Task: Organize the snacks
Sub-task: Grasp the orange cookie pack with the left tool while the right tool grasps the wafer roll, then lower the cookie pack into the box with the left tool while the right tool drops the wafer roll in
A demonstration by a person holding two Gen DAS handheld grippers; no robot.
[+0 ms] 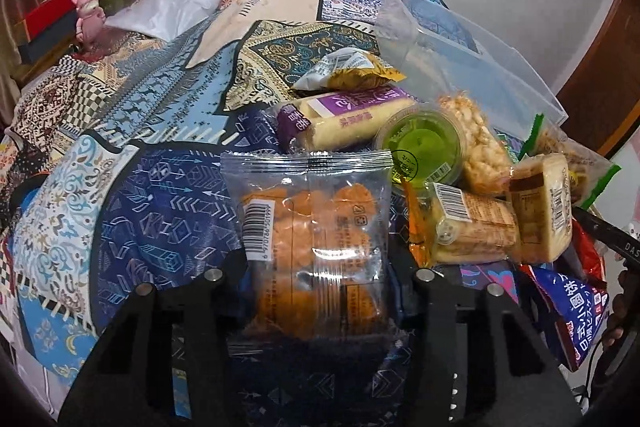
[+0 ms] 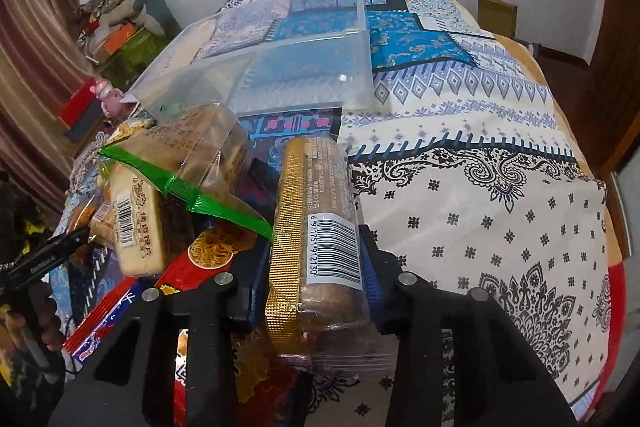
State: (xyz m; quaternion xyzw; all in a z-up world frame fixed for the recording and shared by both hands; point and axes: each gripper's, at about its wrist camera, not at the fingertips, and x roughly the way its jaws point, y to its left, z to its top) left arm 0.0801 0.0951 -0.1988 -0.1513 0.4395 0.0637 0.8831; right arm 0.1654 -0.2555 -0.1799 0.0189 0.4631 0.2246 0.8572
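Note:
My left gripper (image 1: 320, 267) is shut on a clear packet of orange snacks (image 1: 316, 227), held above the patterned bedspread. Behind it lies a pile of snacks: a purple-labelled roll (image 1: 348, 119), a green jelly cup (image 1: 424, 147), a rice-cracker pack (image 1: 476, 143) and a yellow packet (image 1: 356, 71). My right gripper (image 2: 312, 291) is shut on a gold-edged biscuit pack with a barcode (image 2: 320, 227), held upright. A clear plastic box shows in the left wrist view (image 1: 480, 51) and in the right wrist view (image 2: 296, 67), beyond the pile.
More snacks lie left of my right gripper: a green-edged bag (image 2: 200, 155), a cake slice pack (image 2: 136, 219), a red noodle packet (image 2: 208, 251). A blue packet (image 1: 572, 311) lies at the right. The other gripper (image 2: 44, 259) shows at the left edge. Boxes (image 1: 48, 23) are stacked beside the bed.

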